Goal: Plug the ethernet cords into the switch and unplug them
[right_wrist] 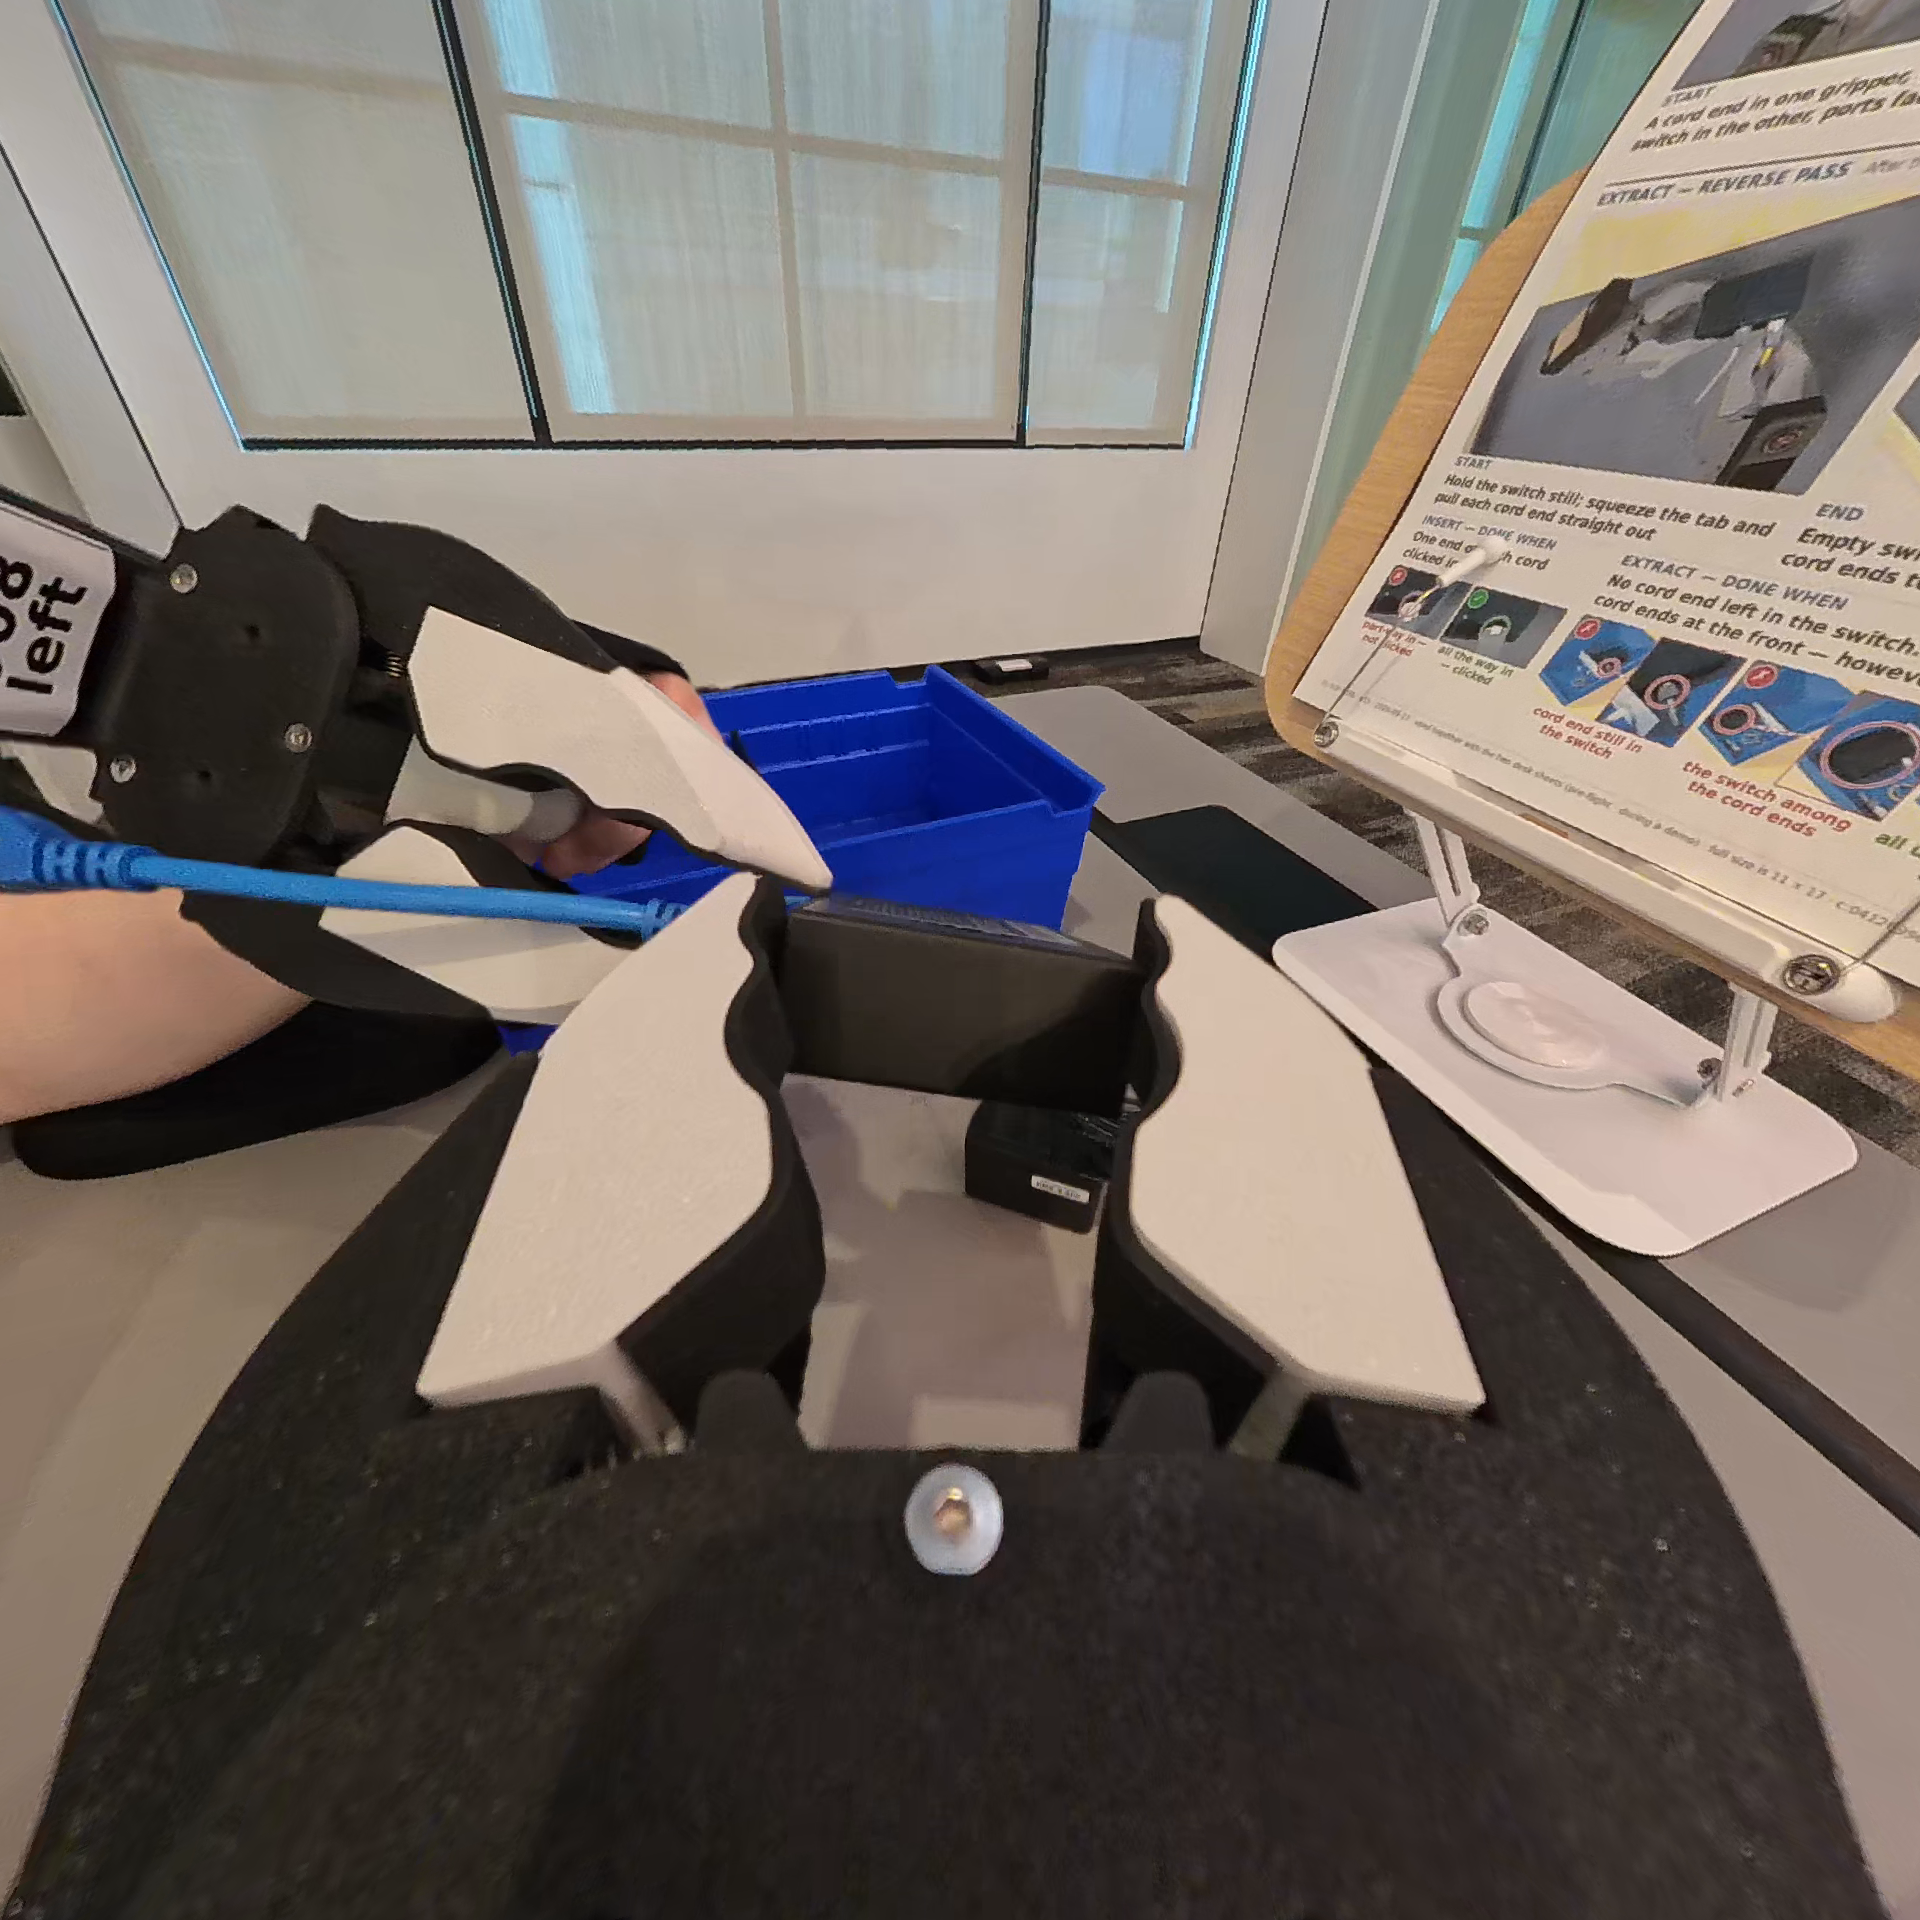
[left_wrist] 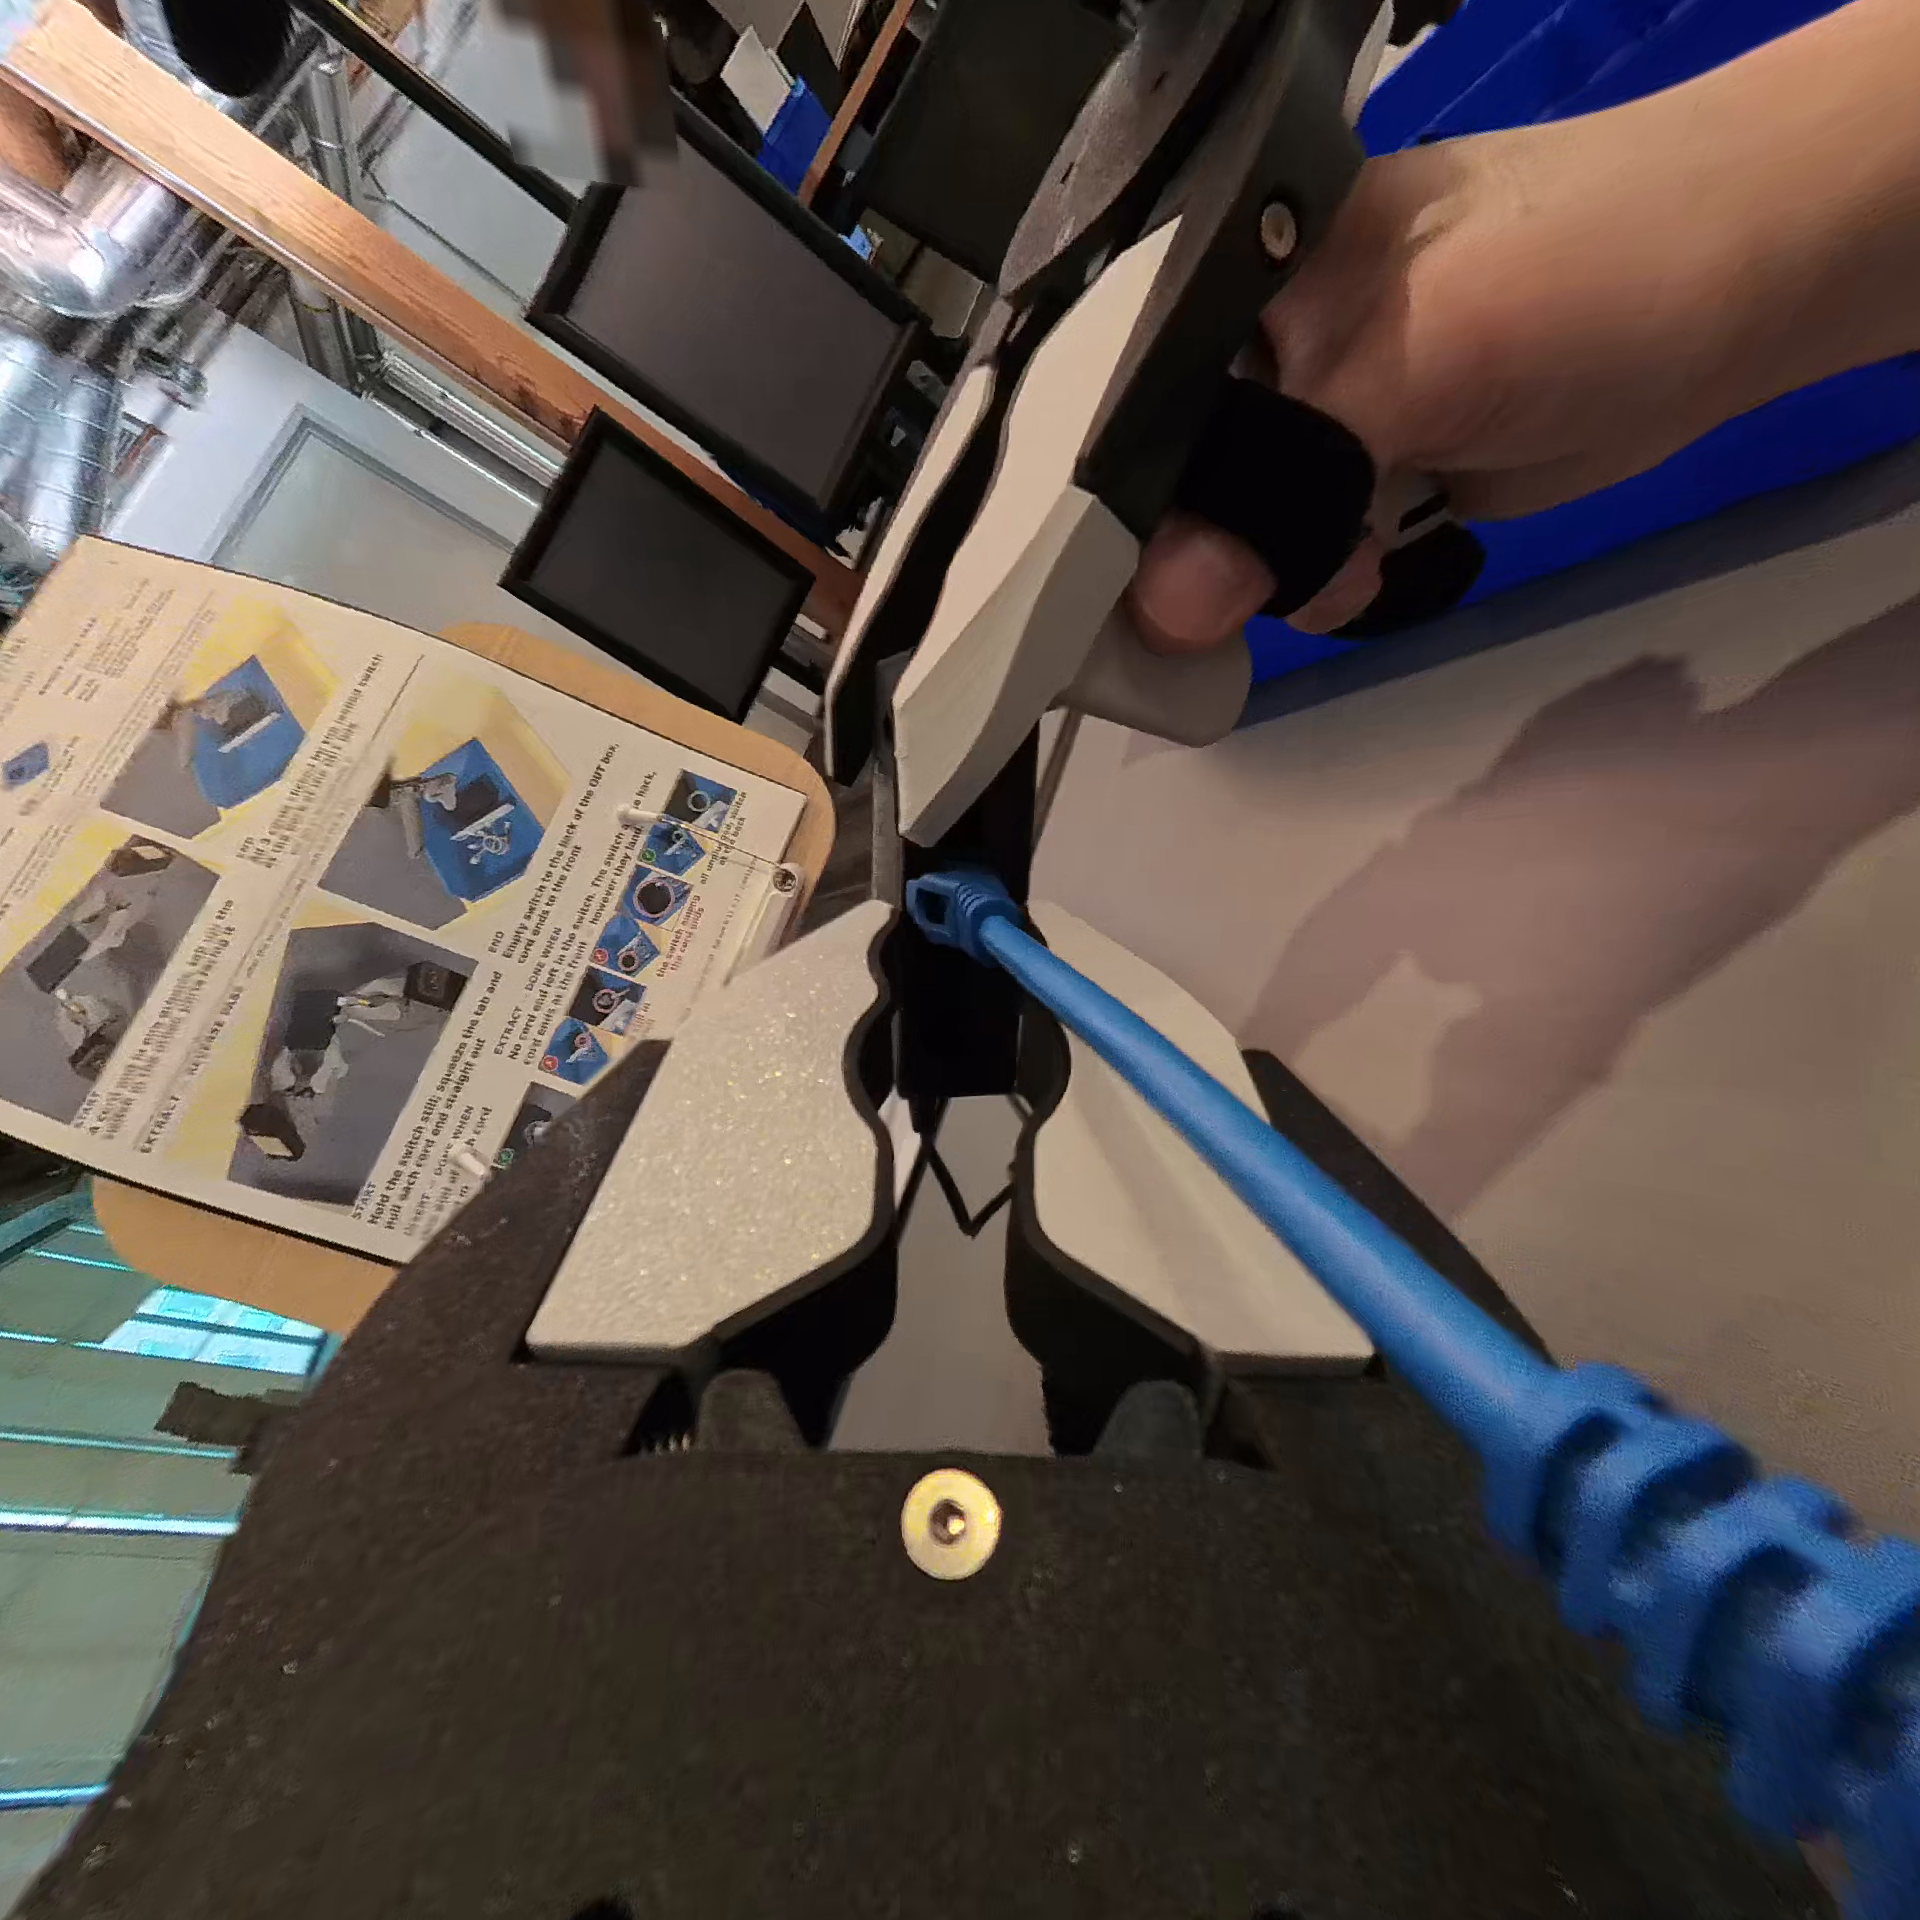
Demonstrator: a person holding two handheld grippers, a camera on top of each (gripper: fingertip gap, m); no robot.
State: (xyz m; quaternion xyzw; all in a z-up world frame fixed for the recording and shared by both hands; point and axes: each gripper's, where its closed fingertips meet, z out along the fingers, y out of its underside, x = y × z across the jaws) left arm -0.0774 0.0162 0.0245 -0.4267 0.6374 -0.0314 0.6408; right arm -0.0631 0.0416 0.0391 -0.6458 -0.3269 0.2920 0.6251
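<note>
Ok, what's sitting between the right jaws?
The black switch, its ends pressed against both pads, seen in the right wrist view.

Your right gripper (right_wrist: 951, 987) has the switch (right_wrist: 956, 997) between its fingers, above the table (right_wrist: 208, 1299). From your left, the cord (right_wrist: 395, 894) runs between the left gripper's (right_wrist: 717, 904) fingers to the switch's left end. The bin (right_wrist: 914, 790) stands behind the switch, the adapter (right_wrist: 1039, 1158) lies below it, and the instruction stand (right_wrist: 1558, 1081) is to the right.
</note>
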